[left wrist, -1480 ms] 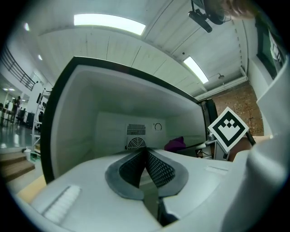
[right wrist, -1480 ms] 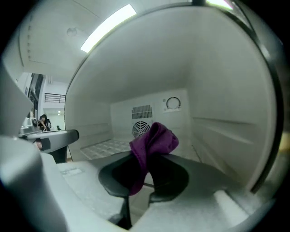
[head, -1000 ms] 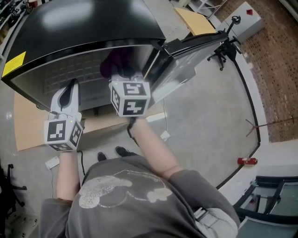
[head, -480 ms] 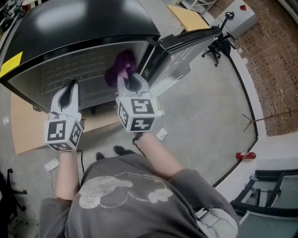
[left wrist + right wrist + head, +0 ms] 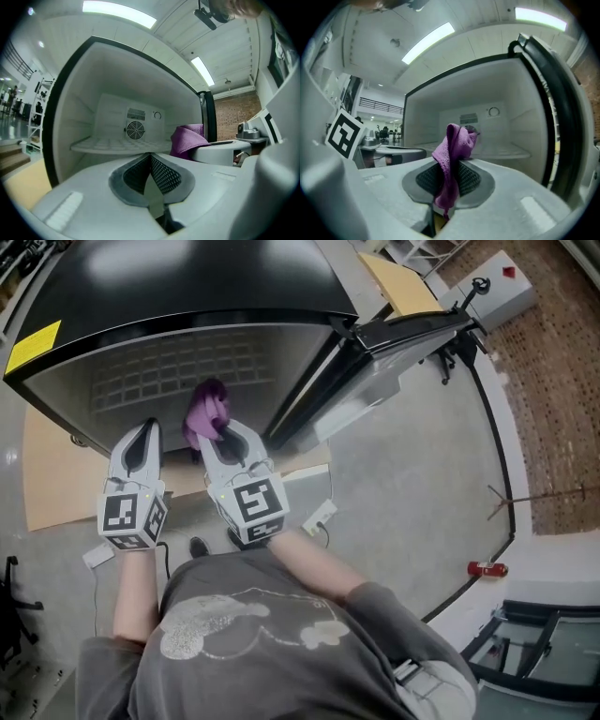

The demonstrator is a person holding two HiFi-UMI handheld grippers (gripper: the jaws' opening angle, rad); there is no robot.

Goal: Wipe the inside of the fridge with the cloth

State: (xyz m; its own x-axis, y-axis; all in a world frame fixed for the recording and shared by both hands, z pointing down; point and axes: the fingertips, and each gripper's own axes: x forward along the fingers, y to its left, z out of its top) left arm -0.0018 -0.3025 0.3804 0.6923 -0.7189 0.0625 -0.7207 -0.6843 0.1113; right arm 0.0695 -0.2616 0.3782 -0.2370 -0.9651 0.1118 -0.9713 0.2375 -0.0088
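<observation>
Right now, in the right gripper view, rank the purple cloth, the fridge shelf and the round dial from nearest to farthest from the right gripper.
1. The purple cloth, clamped in the fingers of the right gripper.
2. The fridge shelf, ahead, right of the cloth.
3. The round dial, on the back wall above the shelf.

Fridge (image 5: 187,287): black top runs off the head view's upper edge and overhangs the interior, so only a strip of shelf grille (image 5: 169,376) shows beneath it. Yellow label (image 5: 33,345) on that top, print too small to read. Cloth (image 5: 204,413): lower end lost between the jaws of the right gripper (image 5: 223,435) (that gripper's own view agrees, the tail dropping out of sight into the gap). Cloth also covers most of the round vent (image 5: 471,128) on the back wall (image 5: 506,126). Small red object (image 5: 492,569) on the floor (image 5: 422,474), too small to identify. Hall (image 5: 379,126) at the left of the right gripper view: tiny, blurred.
</observation>
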